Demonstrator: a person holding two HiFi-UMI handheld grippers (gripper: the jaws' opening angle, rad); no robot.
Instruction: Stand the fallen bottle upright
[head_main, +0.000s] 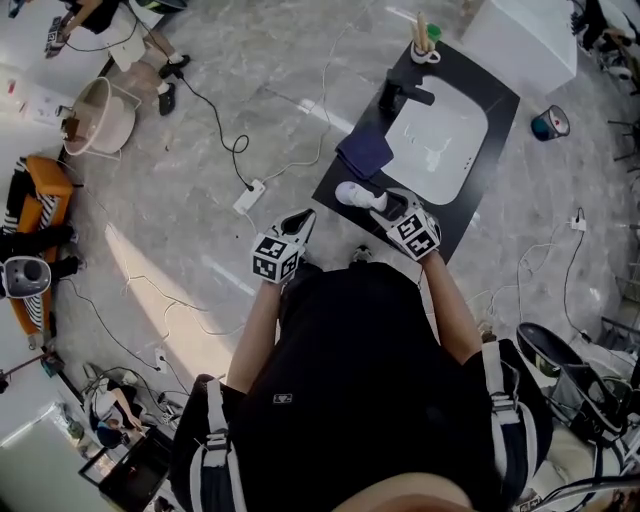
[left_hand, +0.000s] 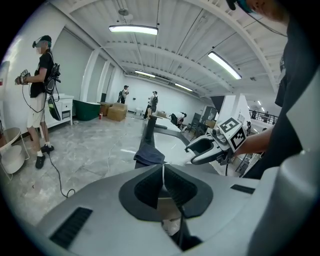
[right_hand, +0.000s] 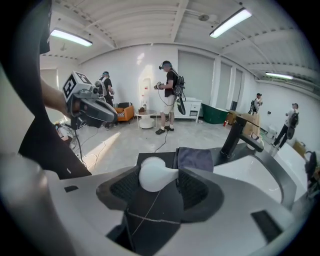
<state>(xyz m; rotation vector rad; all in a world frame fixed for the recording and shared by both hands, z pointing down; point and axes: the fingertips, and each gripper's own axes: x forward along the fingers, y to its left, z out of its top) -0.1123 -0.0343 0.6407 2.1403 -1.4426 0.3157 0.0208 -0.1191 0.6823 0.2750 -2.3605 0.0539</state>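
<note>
Large open indoor hall, fitted out as lab or recording studio with mock bathroom pieces. Black table (head_main: 497, 120) with white basin (head_main: 440, 145) and black faucet (head_main: 405, 95) stands alone on grey marble-look floor (head_main: 280, 60). Cables (head_main: 215, 115) and power strip (head_main: 249, 196) trail across floor. Green bathtub (left_hand: 89, 110) by far wall. Strip lights (left_hand: 133, 29) on beamed white ceiling. Several people about in head rigs and backpacks, one (right_hand: 169, 97) near white cabinet (right_hand: 192, 109).
</note>
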